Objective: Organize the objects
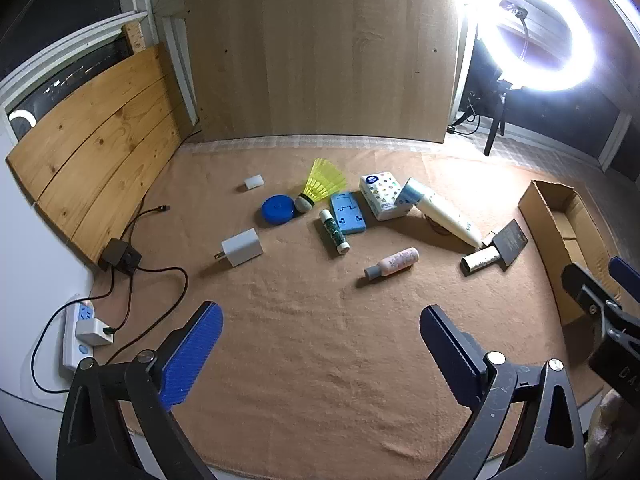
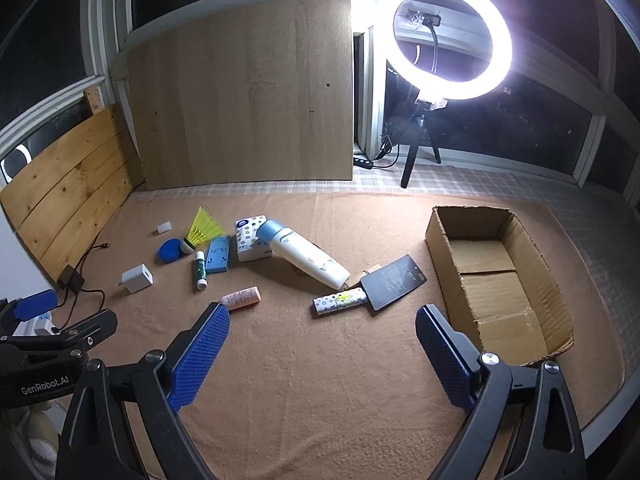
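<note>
Small objects lie scattered on a tan cloth: a pink bottle (image 1: 392, 263) (image 2: 241, 298), a white charger (image 1: 241, 247) (image 2: 137, 278), a green-patterned tube (image 1: 334, 232) (image 2: 200, 270), a blue case (image 1: 347, 213), a yellow shuttlecock (image 1: 322, 184) (image 2: 202, 231), a blue round lid (image 1: 277, 209), a tissue pack (image 1: 383, 195), a big white bottle (image 1: 444, 213) (image 2: 306, 258), a patterned tube (image 2: 340, 301) and a dark card (image 2: 394, 281). An open cardboard box (image 2: 500, 280) (image 1: 560, 236) stands at the right. My left gripper (image 1: 320, 344) and right gripper (image 2: 322, 344) are both open and empty, above the near cloth.
A power strip with plugs and cables (image 1: 82, 334) and a black adapter (image 1: 120, 258) lie at the left edge. Wooden boards (image 1: 320, 52) stand at the back and left. A bright ring light on a tripod (image 2: 448, 36) stands at the back right.
</note>
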`<state>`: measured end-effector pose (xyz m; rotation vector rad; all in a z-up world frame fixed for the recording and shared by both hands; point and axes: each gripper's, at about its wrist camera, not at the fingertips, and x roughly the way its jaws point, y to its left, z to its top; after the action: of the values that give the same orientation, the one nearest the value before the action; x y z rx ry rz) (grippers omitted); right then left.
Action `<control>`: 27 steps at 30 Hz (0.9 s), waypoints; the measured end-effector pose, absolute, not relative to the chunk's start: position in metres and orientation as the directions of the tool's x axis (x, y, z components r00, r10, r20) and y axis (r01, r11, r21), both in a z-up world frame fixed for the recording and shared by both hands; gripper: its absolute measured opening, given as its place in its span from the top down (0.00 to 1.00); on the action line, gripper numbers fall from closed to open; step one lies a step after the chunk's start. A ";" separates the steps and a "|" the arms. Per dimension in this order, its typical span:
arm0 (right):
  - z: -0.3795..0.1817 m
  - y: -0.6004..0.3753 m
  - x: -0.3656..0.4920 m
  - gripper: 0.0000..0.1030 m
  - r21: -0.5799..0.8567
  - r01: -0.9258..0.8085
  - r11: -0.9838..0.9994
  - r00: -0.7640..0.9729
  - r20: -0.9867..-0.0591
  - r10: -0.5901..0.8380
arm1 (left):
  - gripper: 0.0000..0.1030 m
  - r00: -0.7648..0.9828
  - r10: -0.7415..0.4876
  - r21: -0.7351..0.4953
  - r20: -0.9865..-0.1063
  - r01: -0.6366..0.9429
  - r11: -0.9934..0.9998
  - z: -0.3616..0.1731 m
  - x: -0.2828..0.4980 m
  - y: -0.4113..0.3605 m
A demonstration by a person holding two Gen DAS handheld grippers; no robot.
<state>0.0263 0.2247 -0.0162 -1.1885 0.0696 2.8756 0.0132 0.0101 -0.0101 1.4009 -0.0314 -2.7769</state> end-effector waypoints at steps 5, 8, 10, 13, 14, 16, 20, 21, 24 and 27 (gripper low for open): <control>-0.018 0.221 0.026 0.10 0.030 -0.036 -0.999 -0.705 -0.709 0.004 | 0.03 -0.610 -0.042 0.032 -0.791 0.027 -0.999 -0.008 0.014 0.010; -0.019 0.222 0.025 0.10 0.031 -0.043 -0.999 -0.703 -0.711 0.008 | 0.03 -0.600 -0.034 0.018 -0.799 0.034 -0.999 -0.009 0.011 0.007; -0.020 0.221 0.025 0.10 0.028 -0.049 -0.998 -0.702 -0.712 0.014 | 0.03 -0.597 -0.038 0.016 -0.801 0.041 -0.999 -0.010 0.010 0.006; -0.022 0.220 0.024 0.10 0.027 -0.048 -0.998 -0.696 -0.718 0.014 | 0.03 -0.605 -0.043 0.009 -0.795 0.058 -0.998 -0.010 0.010 0.001; -0.022 0.220 0.024 0.10 0.026 -0.048 -0.999 -0.694 -0.719 0.014 | 0.03 -0.608 -0.043 0.004 -0.793 0.065 -0.998 -0.009 0.010 -0.001; -0.024 0.219 0.023 0.10 0.025 -0.047 -0.999 -0.690 -0.724 0.014 | 0.03 -0.609 -0.039 -0.005 -0.792 0.070 -0.998 -0.009 0.009 -0.004; -0.028 0.218 0.022 0.10 0.021 -0.049 -0.999 -0.682 -0.731 0.018 | 0.03 -0.594 -0.037 -0.006 -0.803 0.070 -0.998 -0.012 0.006 -0.010; -0.028 0.218 0.022 0.10 0.018 -0.050 -0.999 -0.682 -0.731 0.021 | 0.03 -0.590 -0.040 0.000 -0.806 0.067 -0.998 -0.014 0.005 -0.011; -0.029 0.218 0.022 0.10 0.016 -0.049 -0.999 -0.685 -0.728 0.022 | 0.03 -0.586 -0.045 0.018 -0.809 0.053 -0.998 -0.015 0.003 -0.012; -0.029 0.218 0.022 0.10 0.027 -0.045 -0.999 -0.686 -0.727 0.012 | 0.03 -0.579 -0.072 0.038 -0.812 0.071 -0.997 -0.017 0.002 -0.014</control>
<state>0.0219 0.2183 -0.0292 -1.2313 0.0658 2.8556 0.0023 -0.0142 -0.0170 1.4003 -0.0022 -2.7221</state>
